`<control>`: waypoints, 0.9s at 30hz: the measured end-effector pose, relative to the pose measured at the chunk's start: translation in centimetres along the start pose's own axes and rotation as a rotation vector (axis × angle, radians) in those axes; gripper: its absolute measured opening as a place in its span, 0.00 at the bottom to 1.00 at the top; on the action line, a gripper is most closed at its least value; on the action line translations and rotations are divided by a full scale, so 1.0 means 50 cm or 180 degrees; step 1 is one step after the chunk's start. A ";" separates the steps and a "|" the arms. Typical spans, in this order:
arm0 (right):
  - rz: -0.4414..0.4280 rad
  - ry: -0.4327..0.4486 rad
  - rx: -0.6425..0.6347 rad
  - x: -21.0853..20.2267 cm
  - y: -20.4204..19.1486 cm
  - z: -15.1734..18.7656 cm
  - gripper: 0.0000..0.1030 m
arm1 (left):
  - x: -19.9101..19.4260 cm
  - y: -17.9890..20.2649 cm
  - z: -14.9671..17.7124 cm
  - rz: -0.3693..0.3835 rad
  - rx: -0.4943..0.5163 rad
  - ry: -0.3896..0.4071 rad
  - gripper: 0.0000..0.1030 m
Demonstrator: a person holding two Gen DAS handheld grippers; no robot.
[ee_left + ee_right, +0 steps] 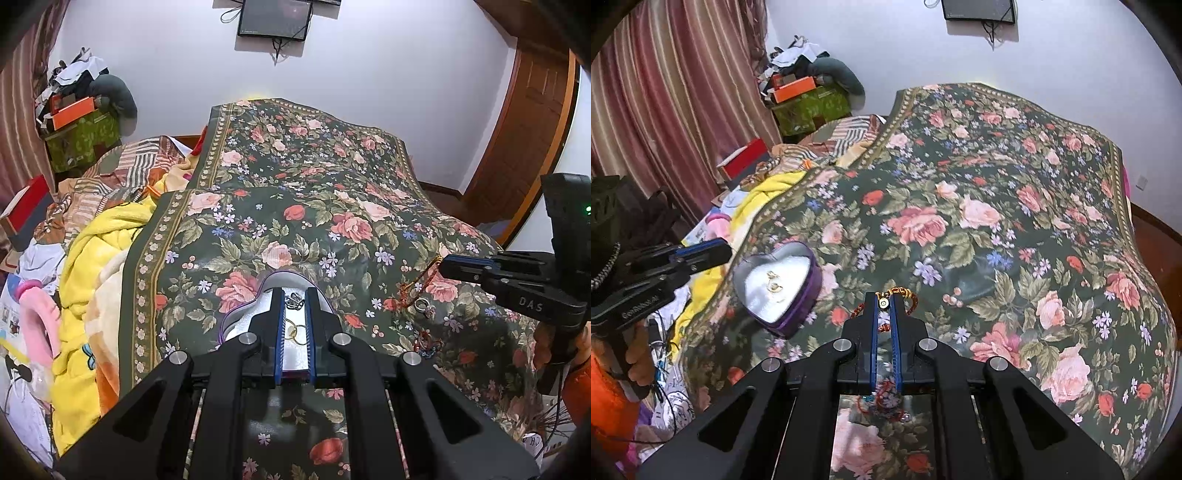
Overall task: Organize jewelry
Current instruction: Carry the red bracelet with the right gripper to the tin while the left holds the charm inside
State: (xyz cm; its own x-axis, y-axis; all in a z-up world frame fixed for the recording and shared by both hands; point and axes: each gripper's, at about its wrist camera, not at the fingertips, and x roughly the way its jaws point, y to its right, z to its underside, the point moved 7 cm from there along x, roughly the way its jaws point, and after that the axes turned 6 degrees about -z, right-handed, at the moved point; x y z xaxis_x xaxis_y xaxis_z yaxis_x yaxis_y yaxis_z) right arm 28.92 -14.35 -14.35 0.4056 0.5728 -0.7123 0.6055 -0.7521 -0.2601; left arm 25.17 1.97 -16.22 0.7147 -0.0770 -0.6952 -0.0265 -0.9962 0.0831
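Observation:
A purple heart-shaped jewelry box with a silver lining lies open on the floral cloth; it also shows in the left wrist view. Gold rings and a small silver piece lie in it. My left gripper hovers over the box, jaws a little apart, holding nothing. My right gripper is shut on a small round gold-rimmed charm on a red and gold cord. In the left wrist view the cord hangs from the right gripper with a silver ring below.
The floral cloth covers a bed. A red beaded bracelet lies on it near the box. Yellow and striped blankets are heaped on the left. Boxes and clothes are stacked by the curtain.

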 end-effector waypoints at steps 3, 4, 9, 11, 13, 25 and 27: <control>-0.0063 0.0072 -0.0042 -0.011 -0.021 -0.014 0.05 | -0.004 -0.005 -0.002 -0.0013 -0.0009 0.0011 0.08; -0.0084 0.0095 -0.0058 -0.014 -0.029 -0.019 0.05 | -0.005 -0.006 -0.001 -0.0016 -0.0010 0.0014 0.08; -0.0261 0.0212 -0.0184 -0.020 -0.086 -0.050 0.05 | -0.006 -0.017 0.004 -0.0033 0.0008 -0.0009 0.08; -0.0336 0.0229 -0.0259 -0.016 -0.113 -0.058 0.05 | -0.004 -0.022 0.007 -0.0055 0.0020 -0.0021 0.08; -0.0407 0.0220 -0.0306 -0.010 -0.134 -0.061 0.05 | -0.003 -0.030 0.010 -0.0066 0.0011 -0.0035 0.08; -0.0667 -0.0168 -0.0283 0.077 -0.175 -0.026 0.05 | 0.020 -0.043 0.035 -0.0028 0.0021 -0.0162 0.08; -0.0652 -0.0213 -0.0257 0.090 -0.171 -0.023 0.05 | 0.030 -0.043 0.037 -0.0011 0.0008 -0.0194 0.08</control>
State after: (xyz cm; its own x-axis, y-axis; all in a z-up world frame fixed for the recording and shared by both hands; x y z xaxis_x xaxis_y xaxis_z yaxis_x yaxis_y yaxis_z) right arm 26.35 -4.97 -14.60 0.2239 0.6860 -0.6923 0.7244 -0.5923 -0.3528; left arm 25.00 3.92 -18.74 0.6709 -0.0759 -0.7377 -0.0261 -0.9966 0.0788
